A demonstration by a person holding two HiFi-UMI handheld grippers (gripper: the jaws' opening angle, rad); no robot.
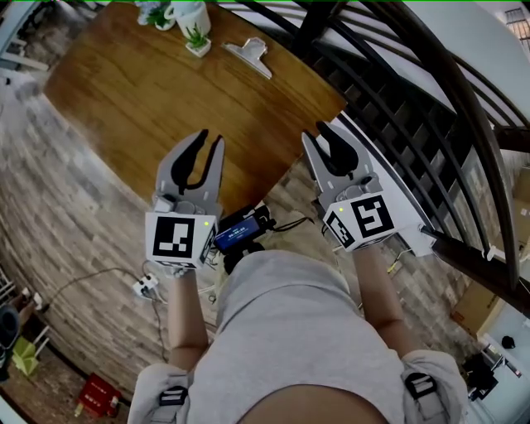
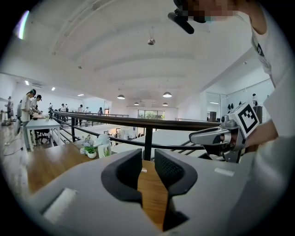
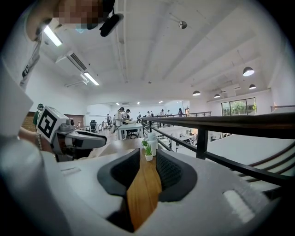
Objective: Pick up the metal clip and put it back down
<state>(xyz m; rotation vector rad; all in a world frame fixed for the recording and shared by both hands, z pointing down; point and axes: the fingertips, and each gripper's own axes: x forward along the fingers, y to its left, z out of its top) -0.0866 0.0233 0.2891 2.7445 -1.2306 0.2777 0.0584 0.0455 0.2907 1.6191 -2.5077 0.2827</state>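
The metal clip [image 1: 248, 56], silver with wire handles, lies flat near the far edge of the wooden table [image 1: 132, 91], well beyond both grippers. My left gripper [image 1: 210, 137] hovers over the table's near edge, open by a narrow gap with nothing between its fingers. My right gripper [image 1: 316, 131] hovers at the table's near right corner, also open and empty. In the left gripper view only tabletop shows between the left gripper's [image 2: 147, 159] dark pads, and the right gripper [image 2: 212, 137] is beside it. In the right gripper view the right gripper [image 3: 147, 159] frames bare wood.
Small white plant pots [image 1: 189, 25] stand at the table's far edge, left of the clip; one pot [image 3: 148, 152] shows ahead in the right gripper view. A black metal railing [image 1: 431, 108] runs along the table's right side. Cables and a power strip [image 1: 145, 286] lie on the floor.
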